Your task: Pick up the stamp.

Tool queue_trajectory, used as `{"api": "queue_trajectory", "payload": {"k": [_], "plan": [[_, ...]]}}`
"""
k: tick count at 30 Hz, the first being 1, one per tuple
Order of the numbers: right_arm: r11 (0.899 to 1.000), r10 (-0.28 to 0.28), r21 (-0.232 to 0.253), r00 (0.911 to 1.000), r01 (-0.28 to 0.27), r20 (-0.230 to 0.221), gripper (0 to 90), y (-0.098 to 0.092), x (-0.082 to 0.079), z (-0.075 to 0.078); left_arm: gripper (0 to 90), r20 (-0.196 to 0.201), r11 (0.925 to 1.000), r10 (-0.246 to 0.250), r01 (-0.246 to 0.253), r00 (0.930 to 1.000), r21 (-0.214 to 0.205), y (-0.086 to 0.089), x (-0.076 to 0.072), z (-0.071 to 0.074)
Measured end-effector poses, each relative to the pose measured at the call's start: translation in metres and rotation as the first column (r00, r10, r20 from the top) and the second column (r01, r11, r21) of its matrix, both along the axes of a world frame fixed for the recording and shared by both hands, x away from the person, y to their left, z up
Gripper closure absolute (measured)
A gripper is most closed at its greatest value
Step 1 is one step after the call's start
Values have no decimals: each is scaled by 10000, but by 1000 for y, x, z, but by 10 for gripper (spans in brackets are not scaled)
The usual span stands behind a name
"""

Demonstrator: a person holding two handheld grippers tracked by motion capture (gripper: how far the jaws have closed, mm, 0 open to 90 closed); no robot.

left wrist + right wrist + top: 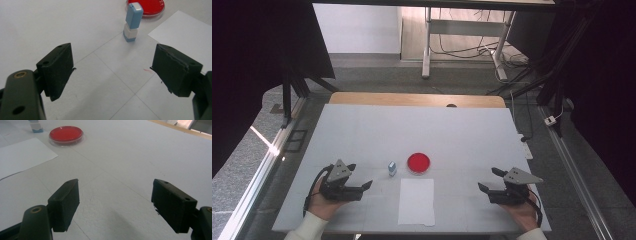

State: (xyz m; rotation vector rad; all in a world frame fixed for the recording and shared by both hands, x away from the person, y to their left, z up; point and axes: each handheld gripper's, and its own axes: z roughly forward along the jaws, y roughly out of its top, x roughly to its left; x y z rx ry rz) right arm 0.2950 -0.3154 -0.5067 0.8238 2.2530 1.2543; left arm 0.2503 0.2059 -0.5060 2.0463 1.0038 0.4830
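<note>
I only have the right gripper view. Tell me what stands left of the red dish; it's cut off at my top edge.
Observer: A small blue-and-white stamp, standing upright, apart from the red dish.
Operator: Report the left gripper.
Observer: The left gripper is open, with nothing between its jaws, pointing toward the stamp.
Operator: Give me the full extent of the paper.
Observer: The sheet of paper lies on the near side of the dish, reaching almost to the table's near edge.
</note>
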Motion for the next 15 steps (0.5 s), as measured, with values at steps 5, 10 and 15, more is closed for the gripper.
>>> {"api": "queue_trajectory", "payload": {"k": [5,10,15], "plan": [[10000,-4,-15,10000,4,21,224,1,0,0,175,9,9999,-108,108,9999,13,-4,1,4],[10000,4,-92,10000,-4,17,225,2,0,0,175,4,9998,-200,200,9998,41,-8,3,10],[9999,-7,-128,10000,7,39,230,2,0,-1,176,75,9998,-201,201,9998,-70,-9,6,15]]}}
